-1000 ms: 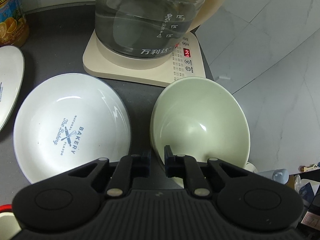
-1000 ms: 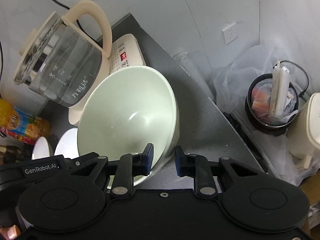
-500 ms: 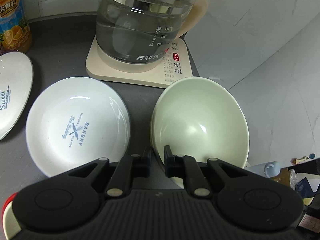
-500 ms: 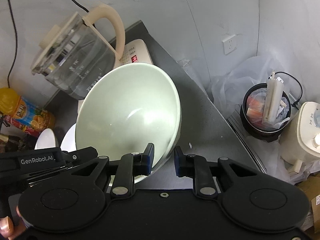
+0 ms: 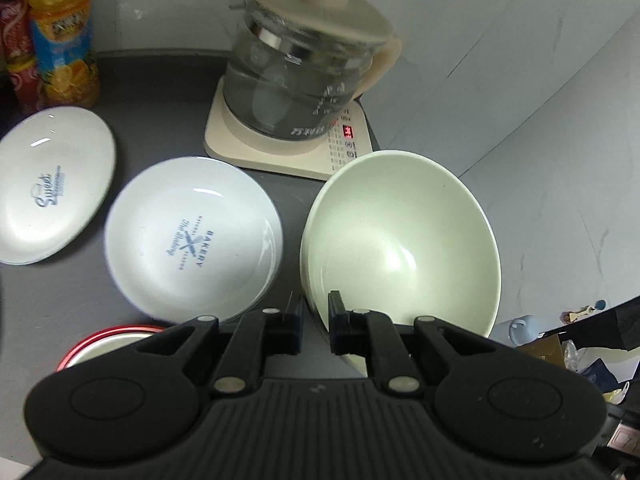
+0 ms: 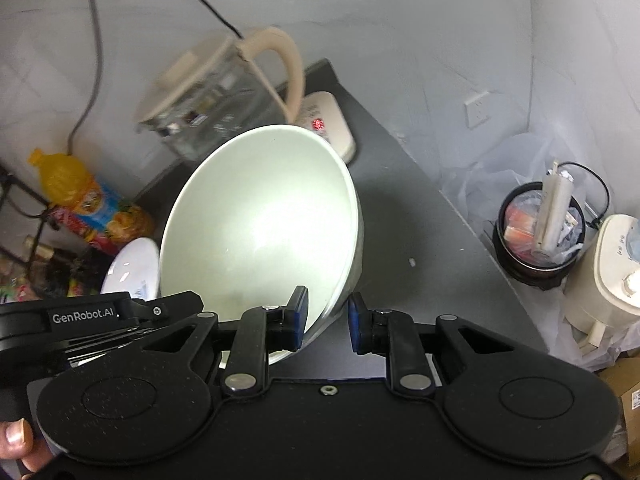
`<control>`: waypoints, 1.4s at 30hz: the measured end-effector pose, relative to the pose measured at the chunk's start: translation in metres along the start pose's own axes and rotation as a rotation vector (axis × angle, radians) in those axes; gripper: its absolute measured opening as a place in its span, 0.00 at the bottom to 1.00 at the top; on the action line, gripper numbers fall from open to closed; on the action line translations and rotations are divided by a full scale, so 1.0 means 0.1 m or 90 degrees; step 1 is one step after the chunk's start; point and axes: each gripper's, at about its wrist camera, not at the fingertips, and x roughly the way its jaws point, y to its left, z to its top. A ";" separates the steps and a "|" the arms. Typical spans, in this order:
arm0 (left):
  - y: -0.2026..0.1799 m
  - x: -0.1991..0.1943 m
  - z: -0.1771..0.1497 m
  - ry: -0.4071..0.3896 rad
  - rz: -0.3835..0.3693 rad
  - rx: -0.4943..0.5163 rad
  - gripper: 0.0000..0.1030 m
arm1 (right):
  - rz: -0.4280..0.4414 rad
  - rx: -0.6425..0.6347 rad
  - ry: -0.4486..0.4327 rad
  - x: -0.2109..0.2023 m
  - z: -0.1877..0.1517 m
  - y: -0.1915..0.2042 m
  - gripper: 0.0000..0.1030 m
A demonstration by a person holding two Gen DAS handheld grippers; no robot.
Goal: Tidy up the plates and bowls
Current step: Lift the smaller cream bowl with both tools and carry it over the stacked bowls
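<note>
The pale green bowl (image 5: 400, 236) was held tilted above the dark surface (image 5: 152, 80), its near rim taken from two sides. The left gripper (image 5: 314, 322) was closed on the bowl's left wall, one finger inside and one outside, in the left wrist view. The right gripper (image 6: 326, 318) straddled the opposite edge of the rim; one pad was seen against the inner wall, but whether its outer pad touched could not be told, as a narrow gap seemed to be left there. The bowl lay straight ahead of both grippers, opening toward them. To its left, on the surface, a white "BAKERY" plate (image 5: 192, 240) was seen just beside the bowl, with a second white plate (image 5: 52, 188) further left. Behind stood a glass kettle (image 5: 308, 76) on its base. The coming move was judged to turn on carrying the bowl leftward toward the plates.
</note>
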 end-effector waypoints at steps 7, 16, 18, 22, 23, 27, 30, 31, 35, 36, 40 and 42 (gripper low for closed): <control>0.17 -0.30 -0.15 -0.011 -0.002 -0.013 0.10 | 0.024 -0.024 -0.010 -0.22 -0.12 0.21 0.20; 0.45 -0.65 -0.35 -0.028 0.004 -0.034 0.11 | 0.052 -0.071 0.000 -0.36 -0.33 0.47 0.20; 0.53 -0.69 -0.40 -0.027 0.005 -0.044 0.11 | 0.056 -0.084 0.002 -0.37 -0.38 0.53 0.20; 0.70 -0.77 -0.51 -0.027 0.010 -0.065 0.11 | 0.068 -0.101 0.014 -0.35 -0.49 0.64 0.20; 0.75 -0.79 -0.54 -0.026 0.011 -0.071 0.11 | 0.071 -0.107 0.018 -0.34 -0.51 0.67 0.20; 0.90 -0.86 -0.64 -0.022 0.017 -0.085 0.11 | 0.081 -0.121 0.032 -0.32 -0.61 0.77 0.20; 0.99 -0.90 -0.72 -0.021 0.023 -0.093 0.11 | 0.087 -0.132 0.043 -0.30 -0.65 0.83 0.20; 1.01 -0.91 -0.74 -0.020 0.025 -0.098 0.11 | 0.088 -0.138 0.046 -0.29 -0.67 0.86 0.20; 1.11 -0.94 -0.82 -0.011 0.033 -0.111 0.11 | 0.092 -0.153 0.057 -0.27 -0.74 0.92 0.20; 1.12 -0.94 -0.84 -0.010 0.036 -0.112 0.12 | 0.092 -0.153 0.062 -0.25 -0.75 0.94 0.20; 1.20 -0.92 -0.91 0.000 0.043 -0.125 0.12 | 0.090 -0.162 0.076 -0.20 -0.83 0.97 0.20; 1.23 -0.91 -0.95 0.007 0.045 -0.132 0.12 | 0.086 -0.165 0.084 -0.18 -0.87 0.99 0.20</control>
